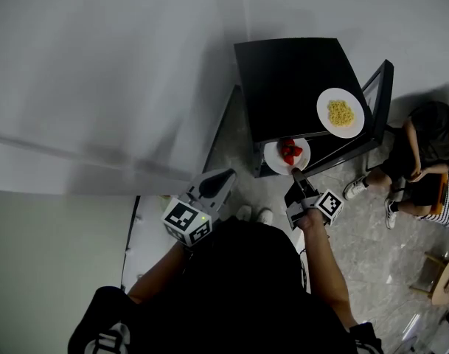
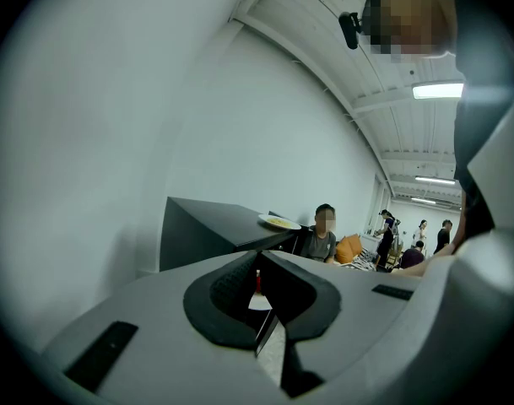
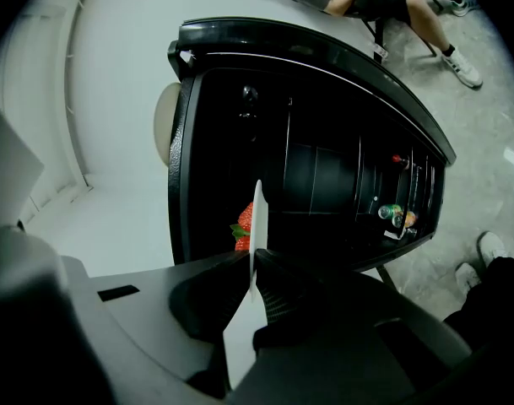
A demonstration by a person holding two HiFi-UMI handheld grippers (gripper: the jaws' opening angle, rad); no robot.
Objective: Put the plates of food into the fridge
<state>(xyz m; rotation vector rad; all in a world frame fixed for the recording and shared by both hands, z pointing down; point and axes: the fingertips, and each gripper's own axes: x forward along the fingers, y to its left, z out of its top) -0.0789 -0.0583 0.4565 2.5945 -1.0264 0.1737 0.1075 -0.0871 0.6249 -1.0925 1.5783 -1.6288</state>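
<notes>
Here, caught partway through the first plate's trip into the fridge. Clamped the right claw [image 3: 255, 264] on the near rim of the round white plate of red strawberries [image 3: 257, 218], seen edge-on in the right gripper view and lying level in the head view. Held that plate at the mouth of the small black fridge [image 1: 283, 80], just before the dark interior, with the black fridge door [image 1: 379, 98] opened wide to the right and small drink cans [image 3: 392, 212] racked inside it. Had not yet set the plate on a shelf, by the look of things. Carried the left claw [image 1: 225, 177] low and off to the left, well apart from the fridge, jaws slightly apart with nothing between them. Left the second round white plate of yellow noodles [image 1: 340, 112] untouched on the fridge top, near its front right corner.

Called next, most likely, for a level push forward into the cavity, then a gentle lowering onto a shelf, a release of the rim and a straight retreat. Needed care over tilt, given loose strawberries apt to roll. Would then have meant a reach up for the noodles.
</notes>
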